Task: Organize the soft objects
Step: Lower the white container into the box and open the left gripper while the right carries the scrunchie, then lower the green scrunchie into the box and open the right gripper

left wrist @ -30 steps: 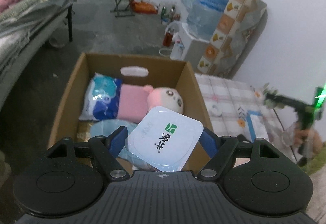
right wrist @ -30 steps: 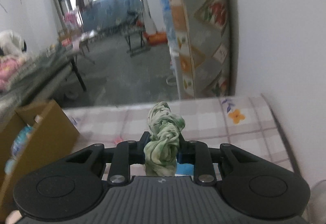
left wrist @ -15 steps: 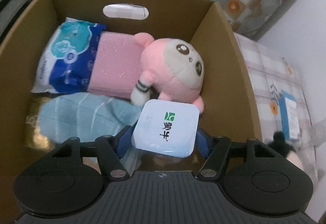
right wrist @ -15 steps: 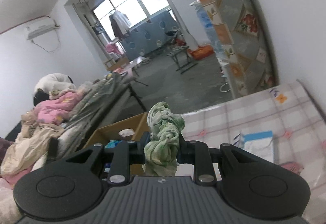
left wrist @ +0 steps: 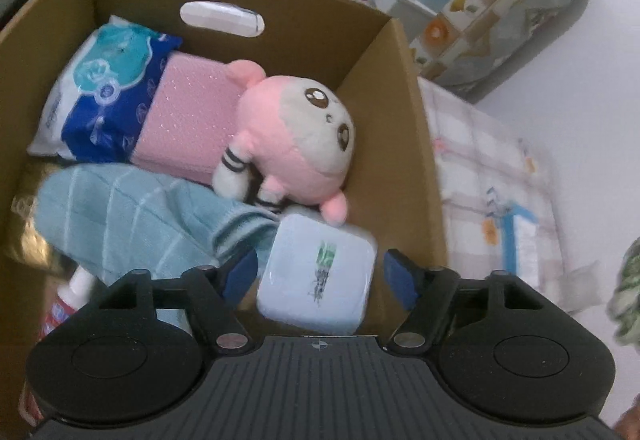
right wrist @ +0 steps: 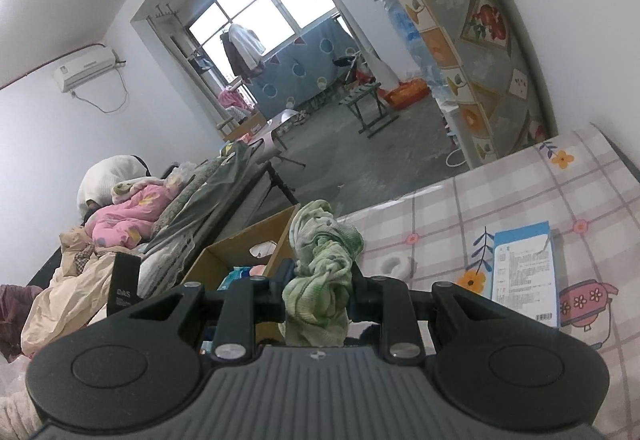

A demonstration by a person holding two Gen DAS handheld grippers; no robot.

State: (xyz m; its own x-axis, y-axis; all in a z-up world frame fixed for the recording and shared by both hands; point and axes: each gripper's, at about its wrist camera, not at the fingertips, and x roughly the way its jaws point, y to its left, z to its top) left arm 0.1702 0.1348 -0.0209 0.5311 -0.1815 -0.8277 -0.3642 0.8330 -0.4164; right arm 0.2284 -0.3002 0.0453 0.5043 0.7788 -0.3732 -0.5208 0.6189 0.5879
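Note:
My left gripper (left wrist: 320, 272) is open over the cardboard box (left wrist: 404, 119). A pale blue tissue pack (left wrist: 320, 276) lies between its spread fingers, free of both pads, in the box's near right corner. The box also holds a pink plush doll (left wrist: 296, 147), a pink sponge block (left wrist: 188, 119), a blue wipes pack (left wrist: 104, 87) and a light blue towel (left wrist: 132, 215). My right gripper (right wrist: 320, 276) is shut on a knotted green cloth (right wrist: 320, 264), held above the checked table (right wrist: 500, 199) beside the box (right wrist: 248, 244).
A blue-and-white leaflet (right wrist: 524, 272) lies on the checked cloth to the right. A red-and-white bottle (left wrist: 68, 300) stands in the box's near left corner. A patterned cabinet (right wrist: 476, 51) stands by the wall. A bed with piled clothes (right wrist: 128, 207) is left of the box.
My left gripper opened and let go of the tissue pack, which now rests in the box. My right gripper stayed shut on the green cloth and shifted slightly toward the box.

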